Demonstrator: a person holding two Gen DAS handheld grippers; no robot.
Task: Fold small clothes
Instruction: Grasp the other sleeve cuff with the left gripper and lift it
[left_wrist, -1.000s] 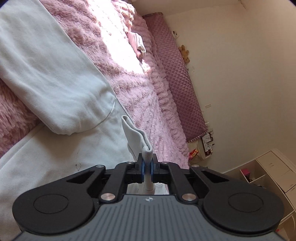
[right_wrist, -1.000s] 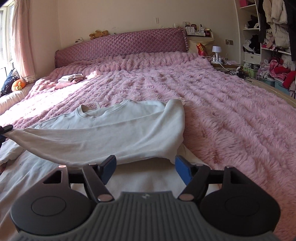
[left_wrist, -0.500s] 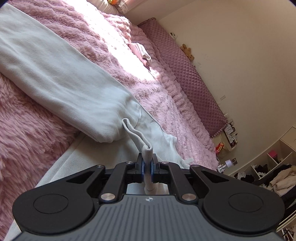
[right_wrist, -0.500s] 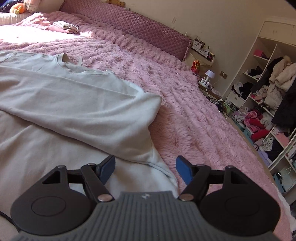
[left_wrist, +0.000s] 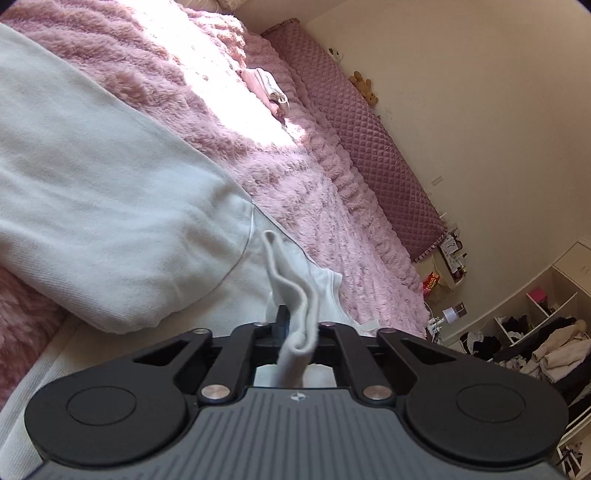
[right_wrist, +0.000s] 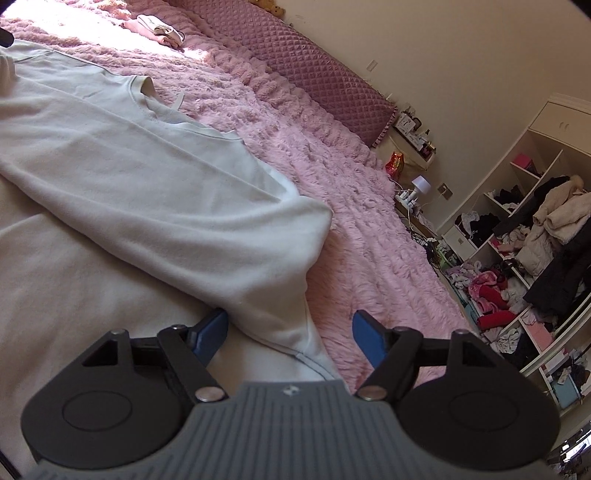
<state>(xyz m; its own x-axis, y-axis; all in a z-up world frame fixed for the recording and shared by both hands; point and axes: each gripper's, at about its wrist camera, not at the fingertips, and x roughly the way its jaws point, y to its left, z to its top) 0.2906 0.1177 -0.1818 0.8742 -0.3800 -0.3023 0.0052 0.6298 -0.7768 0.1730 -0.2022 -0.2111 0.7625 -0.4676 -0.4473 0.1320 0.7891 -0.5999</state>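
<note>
Fold in progress — 1 sleeve already lies across the sweatshirt spread on the bed. Left gripper pinches a cuff; right gripper gapes, empty, above the hem. Remaining folds look undone.

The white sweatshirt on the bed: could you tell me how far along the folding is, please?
Partly done. One sleeve already lies folded across the sweatshirt, which is spread on the pink blanket. In hand: the left hand-held gripper is shut on a pinch of the sweatshirt's fabric, while the right hand-held gripper is open, straddling the sweatshirt's edge without gripping. The body looks not yet folded. A small pile of clothes sits near the headboard.
</note>
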